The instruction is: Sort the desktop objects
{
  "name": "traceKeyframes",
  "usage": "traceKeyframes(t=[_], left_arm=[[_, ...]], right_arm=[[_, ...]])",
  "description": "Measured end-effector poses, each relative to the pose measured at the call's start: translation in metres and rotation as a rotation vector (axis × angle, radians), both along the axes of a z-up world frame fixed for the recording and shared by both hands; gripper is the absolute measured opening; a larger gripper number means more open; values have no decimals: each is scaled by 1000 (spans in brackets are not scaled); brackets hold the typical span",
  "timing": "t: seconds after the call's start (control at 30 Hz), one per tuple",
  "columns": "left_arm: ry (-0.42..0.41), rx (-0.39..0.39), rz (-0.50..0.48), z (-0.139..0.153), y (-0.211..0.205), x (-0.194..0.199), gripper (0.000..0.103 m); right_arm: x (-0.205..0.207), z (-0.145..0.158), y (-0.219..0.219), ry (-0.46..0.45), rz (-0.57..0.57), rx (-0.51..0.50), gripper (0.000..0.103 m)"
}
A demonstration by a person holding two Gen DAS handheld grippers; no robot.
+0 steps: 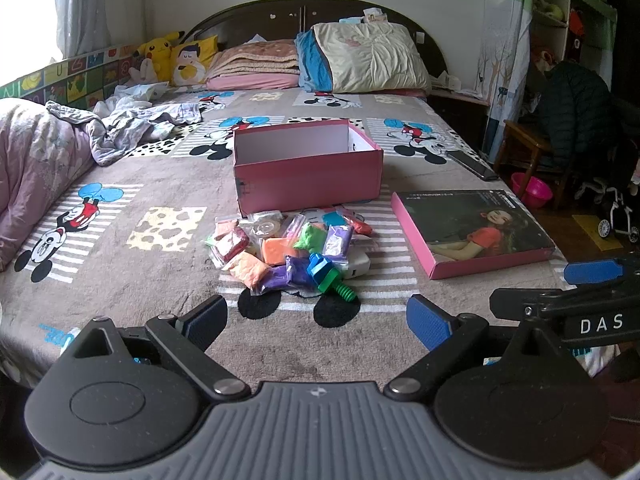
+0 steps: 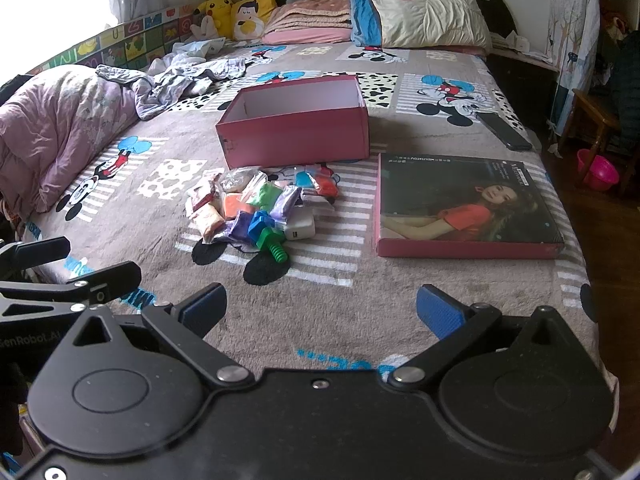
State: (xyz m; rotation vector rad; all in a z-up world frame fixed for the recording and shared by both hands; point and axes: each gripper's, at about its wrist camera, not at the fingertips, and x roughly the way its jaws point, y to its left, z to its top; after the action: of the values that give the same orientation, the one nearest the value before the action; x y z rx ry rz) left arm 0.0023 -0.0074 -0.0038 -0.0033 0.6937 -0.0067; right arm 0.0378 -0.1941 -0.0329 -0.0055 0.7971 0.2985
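A pile of small clay bags (image 1: 280, 248) (image 2: 256, 200) lies on the bed in front of an open pink box (image 1: 308, 172) (image 2: 296, 128). A blue and green toy bolt (image 1: 328, 276) (image 2: 266, 238) and a white charger (image 1: 358, 266) (image 2: 300, 230) rest at the pile's near edge. The pink box lid (image 1: 476, 232) (image 2: 464, 208), with a photo on it, lies to the right. My left gripper (image 1: 316, 324) is open and empty, short of the pile. My right gripper (image 2: 320, 312) is open and empty, nearer the lid.
A black phone (image 1: 472, 164) (image 2: 504, 132) lies at the bed's right edge. A crumpled quilt (image 1: 36, 160) and clothes (image 1: 136, 120) lie on the left, pillows (image 1: 364, 60) at the headboard. A chair and pink basin (image 1: 532, 192) stand right of the bed.
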Motion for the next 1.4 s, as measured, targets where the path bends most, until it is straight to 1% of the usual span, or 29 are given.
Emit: traceKeyframes(t=[0.13,0.23,0.3,0.37,0.47,0.77,0.97,1.1,1.17,1.23,1.3,1.4], left_arm=[[3,1,1,-2,1,1,97],[10,-5,7,-7,5,5,97],[18,-12,12,-11,8,8,97],[27,-12,11,-15,12,12,97],[33,-7,19,-22,17,19,97],[37,-54,33,-42,38,50,97],[10,-72,5,-61,49,72,97],[10,-64,-32,-76,51,86,97],[26,-76,-46,-83,52,94,97],[50,-111,-32,-91,56,102,97],[47,-147,-25,-97,61,107,97],[68,-146,-7,-108,65,119,97]], right_arm=[[1,-3,1,3,2,-2,102],[4,-7,-1,20,38,43,102],[7,-11,-4,26,60,99,102],[11,-15,-5,35,71,123,102],[19,-22,-2,24,87,109,102],[50,-46,10,30,125,61,102],[70,-62,13,0,183,108,102],[83,-73,21,7,204,42,102],[90,-78,22,22,207,38,102],[97,-83,21,21,202,67,102],[103,-88,24,14,215,77,102],[110,-94,32,-13,242,78,102]])
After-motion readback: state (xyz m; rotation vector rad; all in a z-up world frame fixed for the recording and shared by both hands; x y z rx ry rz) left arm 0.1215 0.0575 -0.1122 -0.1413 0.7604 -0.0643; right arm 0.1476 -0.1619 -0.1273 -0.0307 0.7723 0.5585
